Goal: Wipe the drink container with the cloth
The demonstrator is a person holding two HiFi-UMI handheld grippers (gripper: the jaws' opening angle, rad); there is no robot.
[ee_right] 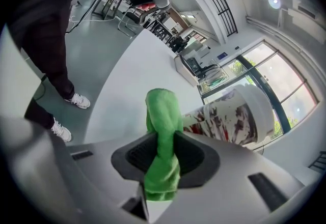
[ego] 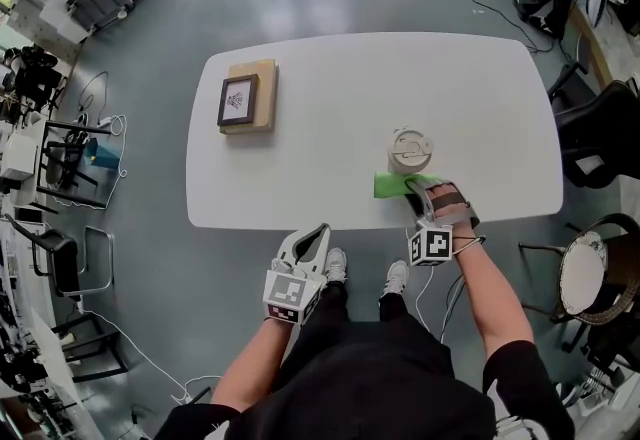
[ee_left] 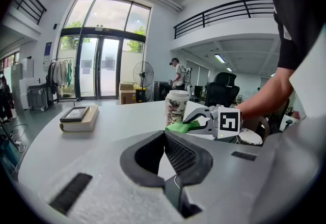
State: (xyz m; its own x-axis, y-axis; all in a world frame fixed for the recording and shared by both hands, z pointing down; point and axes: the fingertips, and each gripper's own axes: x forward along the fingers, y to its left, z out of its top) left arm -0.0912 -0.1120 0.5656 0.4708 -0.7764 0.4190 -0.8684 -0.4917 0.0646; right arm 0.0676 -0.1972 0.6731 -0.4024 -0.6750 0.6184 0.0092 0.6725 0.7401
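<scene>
A patterned paper cup with a white lid [ego: 410, 150] [ee_left: 176, 108] [ee_right: 239, 115] stands near the front right of the white table [ego: 330, 98]. My right gripper [ego: 413, 187] [ee_right: 164, 141] is shut on a green cloth [ego: 395, 185] [ee_right: 162, 136] [ee_left: 182, 126], which lies on the table right in front of the cup. The cloth sticks out past the jaws beside the cup's wall. My left gripper [ego: 312, 240] [ee_left: 165, 139] hangs off the table's front edge with its jaws closed together and nothing in them.
A framed picture on a book [ego: 243, 98] [ee_left: 77, 116] lies at the table's left. Chairs [ego: 600, 133] stand to the right, and a round stool [ego: 585, 273] sits beside my right arm. My shoes [ego: 335, 265] are under the front edge.
</scene>
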